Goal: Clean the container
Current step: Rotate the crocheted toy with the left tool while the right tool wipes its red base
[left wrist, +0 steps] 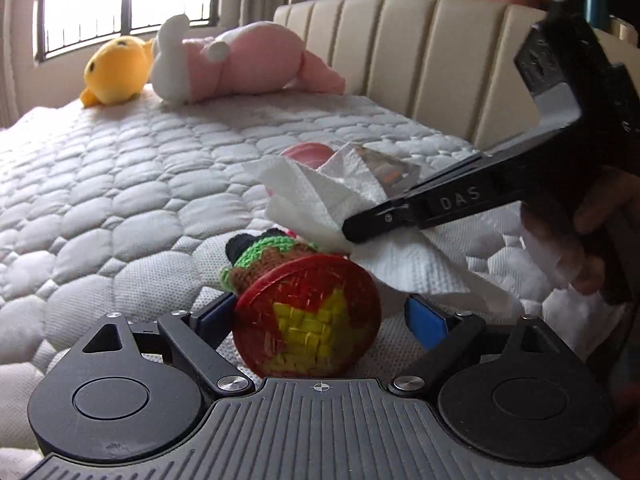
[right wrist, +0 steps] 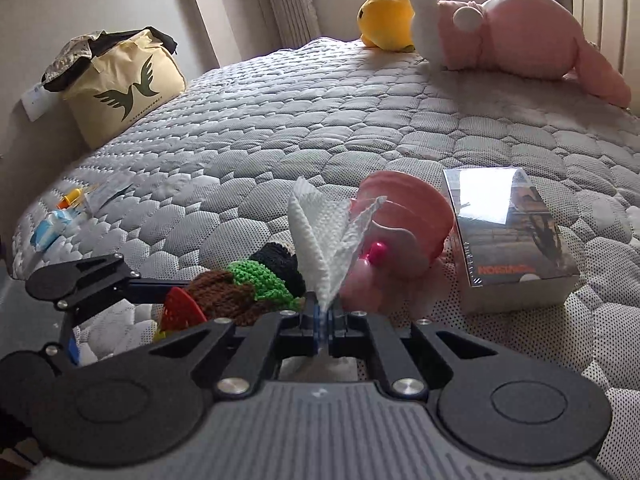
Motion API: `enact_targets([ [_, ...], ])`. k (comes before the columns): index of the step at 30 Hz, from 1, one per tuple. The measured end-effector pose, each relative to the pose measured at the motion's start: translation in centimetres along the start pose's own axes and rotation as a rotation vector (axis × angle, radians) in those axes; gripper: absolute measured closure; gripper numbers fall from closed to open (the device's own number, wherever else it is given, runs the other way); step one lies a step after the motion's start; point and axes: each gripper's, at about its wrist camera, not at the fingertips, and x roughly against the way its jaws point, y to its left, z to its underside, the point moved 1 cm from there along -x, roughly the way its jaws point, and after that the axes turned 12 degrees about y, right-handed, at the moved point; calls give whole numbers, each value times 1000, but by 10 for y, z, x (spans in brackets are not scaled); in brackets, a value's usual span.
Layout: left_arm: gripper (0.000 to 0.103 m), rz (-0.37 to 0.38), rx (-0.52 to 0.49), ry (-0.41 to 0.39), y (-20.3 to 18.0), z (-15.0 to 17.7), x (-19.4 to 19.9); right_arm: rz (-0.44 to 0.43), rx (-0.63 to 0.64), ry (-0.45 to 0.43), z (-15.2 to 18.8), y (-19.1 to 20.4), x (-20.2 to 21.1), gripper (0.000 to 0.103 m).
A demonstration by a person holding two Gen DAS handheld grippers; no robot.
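Nearest the left wrist lens sat a round woven container of red and yellow plastic strips, lying on its side with its base toward the camera, between the blue-padded fingers of the left gripper. That gripper was spread wide; its left pad lay just beside or against the basket's rim, I cannot tell which, and the right pad stood clear of it. A crocheted toy of green, brown and black yarn stuck out of the container's far mouth.

The right gripper was pressed together, pinching a white embossed paper towel that rose in a folded fan above its tips. In the left view, the same gripper reached in from the right, its black fingers marked "DAS" clamped on the towel just above the container, with a person's hand behind it.

Everything rested on a grey-white quilted mattress. Beyond the towel lay a ribbed pink plastic cup on its side, and just to its right a cellophane-wrapped rectangular box. At the head of the bed, near the cream padded headboard, lay a yellow plush toy touching a pink and white plush rabbit. A cream canvas bag with a dark winged print stood beside the far-left edge of the mattress, and small blue and orange items lay near that edge, too blurred to identify.
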Motion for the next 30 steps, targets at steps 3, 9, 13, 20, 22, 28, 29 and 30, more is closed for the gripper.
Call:
enact_targets([
  [3,9,-18,12,3,1,3,-6,-87,2,-71,-4,10,20,98],
  [9,9,7,27,33,6,12,-9,-224,15,-83,-8,22,28,98],
  [13,9,12,63,56,10,16,-6,-195,-15,-60,-4,13,20,98],
  [20,7,118,261,90,26,-3,-18,-164,-85,-43,9,-12,17,98],
  [22,7,122,313,97,27,-8,-24,-165,-122,-71,17,-24,26,98],
  [28,25,67,285,53,21,-21,-34,-142,-214,-130,36,-55,45,98],
  [29,27,50,247,46,18,-22,-34,-135,-223,-134,39,-59,47,98],
  [30,29,26,198,45,16,-21,-32,-129,-228,-136,40,-61,48,98],
])
